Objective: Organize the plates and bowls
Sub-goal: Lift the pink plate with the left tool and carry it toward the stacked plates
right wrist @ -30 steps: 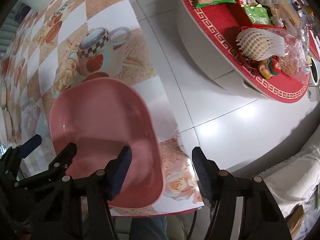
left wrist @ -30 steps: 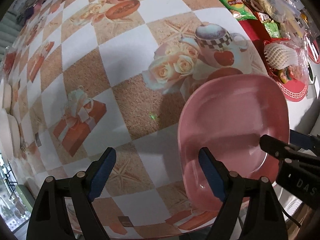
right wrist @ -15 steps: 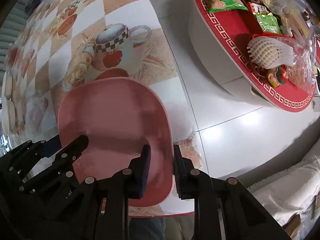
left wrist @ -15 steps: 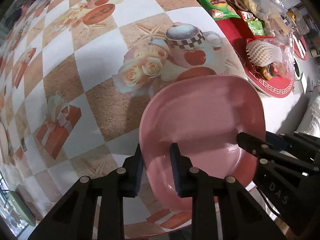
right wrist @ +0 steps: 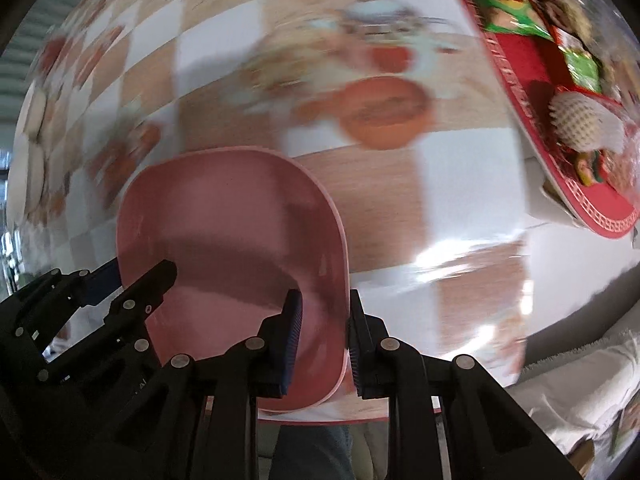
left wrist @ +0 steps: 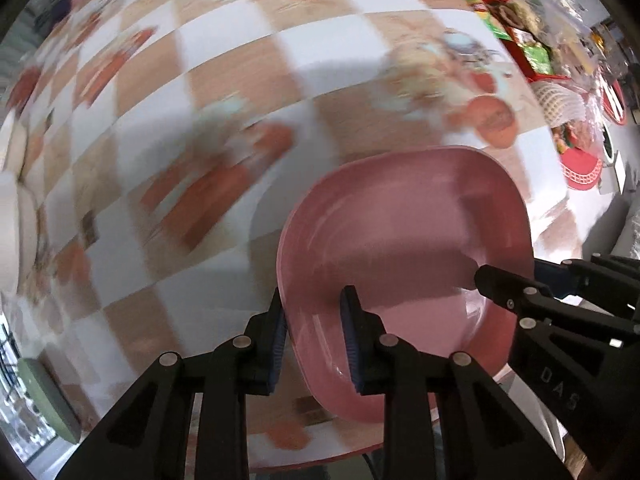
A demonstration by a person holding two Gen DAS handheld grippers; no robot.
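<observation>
A pink squarish plate (left wrist: 404,236) is held between both grippers above the patterned tablecloth (left wrist: 240,80). My left gripper (left wrist: 314,340) is shut on the plate's near left rim. My right gripper (right wrist: 324,340) is shut on the plate's near right rim, and the plate also shows in the right wrist view (right wrist: 232,216). The right gripper appears at the right of the left wrist view (left wrist: 516,284). The left gripper appears at the left of the right wrist view (right wrist: 132,284). The background is blurred by motion.
A red round mat with snack packets (right wrist: 520,12) and a white foam-netted fruit (right wrist: 580,124) lies to the right. White dishes (left wrist: 12,216) sit at the far left table edge, and a green dish (left wrist: 44,396) lies lower left. The table's near edge is just below the plate.
A second ago both grippers were open around the plate's rims; they closed on it. The plate now moves with both grippers, and the table pattern beneath it has shifted and blurred.
</observation>
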